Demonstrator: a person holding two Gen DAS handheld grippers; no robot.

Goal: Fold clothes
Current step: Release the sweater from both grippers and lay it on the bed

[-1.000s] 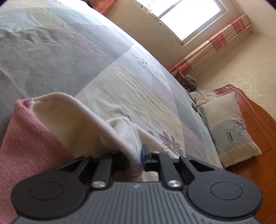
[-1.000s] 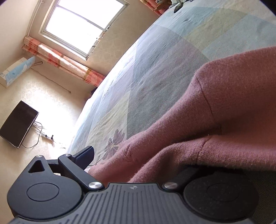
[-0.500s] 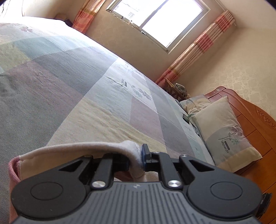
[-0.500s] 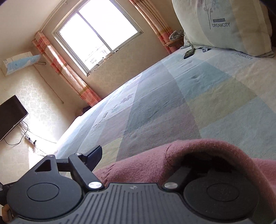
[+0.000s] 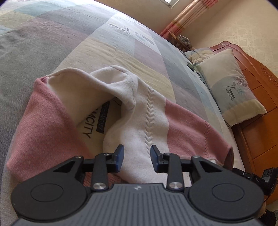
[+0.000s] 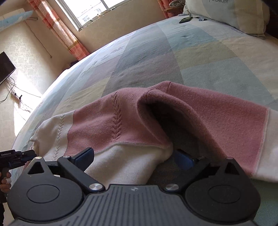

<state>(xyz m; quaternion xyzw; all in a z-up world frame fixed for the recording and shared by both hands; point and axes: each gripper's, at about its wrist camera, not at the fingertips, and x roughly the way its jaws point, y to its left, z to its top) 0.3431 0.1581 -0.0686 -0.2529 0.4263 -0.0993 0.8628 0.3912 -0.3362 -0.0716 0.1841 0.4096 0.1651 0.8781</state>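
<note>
Nearest the left wrist camera, the left gripper point(image 5: 137, 157) points down at the bed with its two blue-padded jaws parting right now: a white fold of cloth runs between the pads, and they stand clear of it on both sides. That cloth belongs to the one garment in play, a pink-and-white knitted sweater point(image 5: 187, 128) with raised braid stitching, lying in a rumpled heap on the near part of the patchwork bedspread in pale blue, grey, yellow and mauve squares point(image 5: 107, 40). A hollow in the heap shows black lettering printed on the bedding beneath.

Over on the right wrist view, the right gripper point(image 6: 135, 157) is spreading to its widest. Its left finger stands bare beside the white hem; its right finger is tucked under a dark tunnel of pink knit, so only a blue tip shows. The white hem lies slack between the two, unpinched. At the left edge of this view a hand point(image 6: 5, 182) holds the other black tool.

Beyond the sweater point(image 6: 208, 114) the bedspread point(image 6: 191, 52) stretches wide and bare toward its far edge, plenty of flat room there. At the head end sits one cream-and-blue printed pillow point(image 5: 232, 87) against the orange-brown carved wooden headboard point(image 5: 260, 107), and one small dark handset point(image 6: 185, 20) lies on the bedspread near it. Further off: one window point(image 6: 86, 10) flanked by pink-striped curtains point(image 6: 57, 26), and one black flat screen point(image 6: 5, 67) on the wall.
</note>
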